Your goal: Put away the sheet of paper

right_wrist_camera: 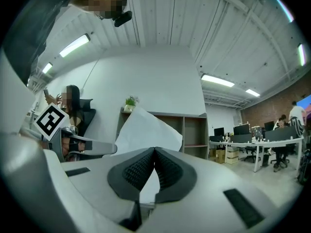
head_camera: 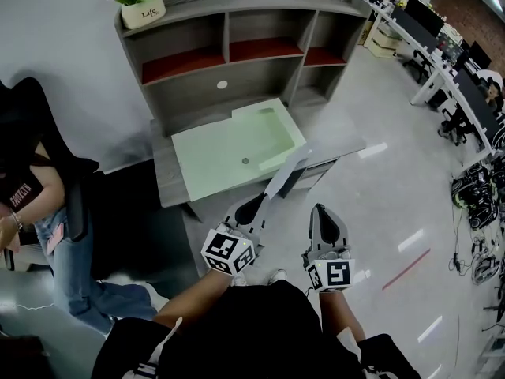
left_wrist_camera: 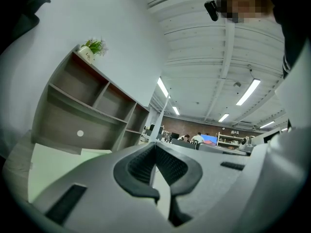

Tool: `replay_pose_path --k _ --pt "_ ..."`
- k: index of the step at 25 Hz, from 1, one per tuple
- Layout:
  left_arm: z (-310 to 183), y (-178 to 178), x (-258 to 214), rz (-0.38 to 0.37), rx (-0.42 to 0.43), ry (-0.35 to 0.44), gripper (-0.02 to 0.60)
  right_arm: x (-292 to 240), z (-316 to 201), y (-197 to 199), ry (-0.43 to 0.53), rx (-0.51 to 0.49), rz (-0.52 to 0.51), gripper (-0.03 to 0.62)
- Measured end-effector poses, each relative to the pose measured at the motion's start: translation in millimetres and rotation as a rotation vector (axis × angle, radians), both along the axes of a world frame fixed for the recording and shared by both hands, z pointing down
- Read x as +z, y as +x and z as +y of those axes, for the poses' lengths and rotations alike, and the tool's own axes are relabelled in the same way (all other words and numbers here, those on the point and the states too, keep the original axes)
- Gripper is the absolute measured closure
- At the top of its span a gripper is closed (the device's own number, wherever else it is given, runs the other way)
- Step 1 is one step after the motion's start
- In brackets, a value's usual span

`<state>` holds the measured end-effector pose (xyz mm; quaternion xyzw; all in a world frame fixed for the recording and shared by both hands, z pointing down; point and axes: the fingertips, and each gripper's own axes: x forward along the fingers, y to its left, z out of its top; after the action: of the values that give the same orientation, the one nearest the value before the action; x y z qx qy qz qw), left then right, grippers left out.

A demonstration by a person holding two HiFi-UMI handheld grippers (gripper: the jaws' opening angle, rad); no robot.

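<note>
The sheet of paper is white and stands almost edge-on in the head view, rising from my left gripper toward the desk. In the left gripper view the jaws are shut on the sheet of paper, which shows as a thin upright strip. My right gripper is just right of the sheet, apart from it, with its jaws closed and nothing between them. From the right gripper view the sheet of paper spreads wide in front of the shelves.
Ahead stands a grey desk with a pale green mat and a shelf unit topped by a potted plant. A seated person is at left. Office desks and cables lie at right.
</note>
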<state>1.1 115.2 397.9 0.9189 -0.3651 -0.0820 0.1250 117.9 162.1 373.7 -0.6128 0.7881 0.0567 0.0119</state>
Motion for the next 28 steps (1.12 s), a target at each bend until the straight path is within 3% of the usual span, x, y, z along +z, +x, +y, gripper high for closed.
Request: replay_pose_path --k 8,28 --pt "-24 -12 -3 0.046 -0.064 -0.032 0.575 6 -31 -8 -0.023 -0.058 0.025 0.577" --pt "-115 -8 1 0.027 -0.293 -0.075 0.575 16 -152 14 -0.040 -0.256 -0.026 0.577"
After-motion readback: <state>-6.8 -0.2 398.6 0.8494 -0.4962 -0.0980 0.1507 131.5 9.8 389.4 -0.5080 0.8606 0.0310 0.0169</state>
